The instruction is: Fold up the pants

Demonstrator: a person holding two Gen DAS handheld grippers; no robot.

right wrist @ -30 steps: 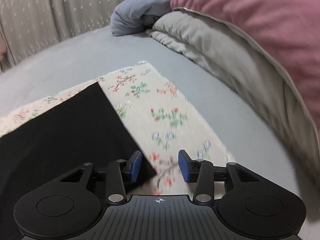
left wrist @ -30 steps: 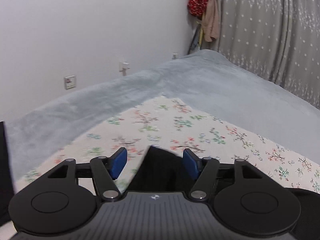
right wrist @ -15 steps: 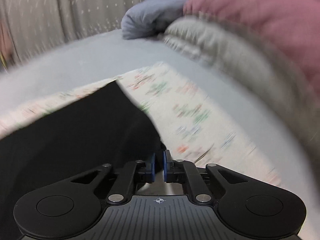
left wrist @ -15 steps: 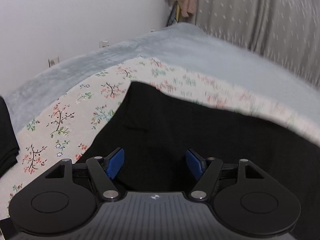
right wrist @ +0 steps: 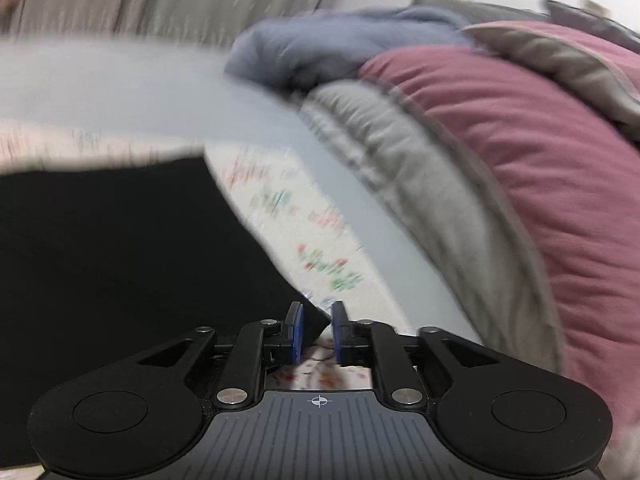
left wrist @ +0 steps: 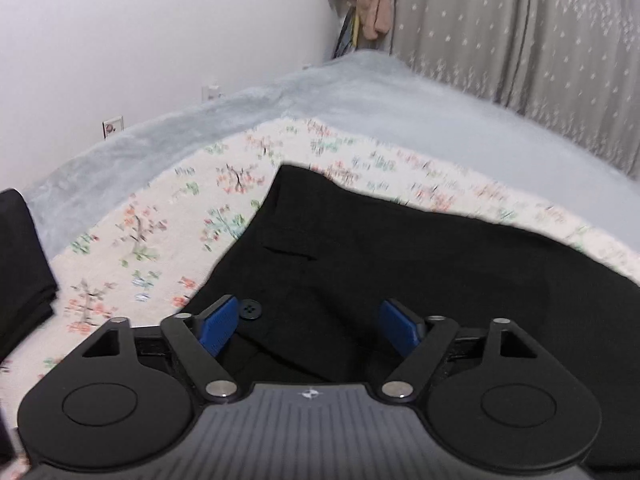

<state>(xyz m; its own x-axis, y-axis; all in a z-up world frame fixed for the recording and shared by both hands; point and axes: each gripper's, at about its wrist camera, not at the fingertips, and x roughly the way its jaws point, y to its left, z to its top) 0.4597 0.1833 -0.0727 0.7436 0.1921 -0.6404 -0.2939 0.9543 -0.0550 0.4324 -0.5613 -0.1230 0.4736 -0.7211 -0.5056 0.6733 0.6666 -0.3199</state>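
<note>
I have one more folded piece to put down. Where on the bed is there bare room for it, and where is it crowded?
Free: the floral sheet between the black pants and the folded dark pile, and the grey blanket between sheet and curtain. Crowded: the right side, where the pink quilt and blue-grey bedding are heaped.

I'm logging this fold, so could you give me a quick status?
Left gripper opening over black pants. Right gripper opening, pants corner between pads. Nothing blocking.
</note>
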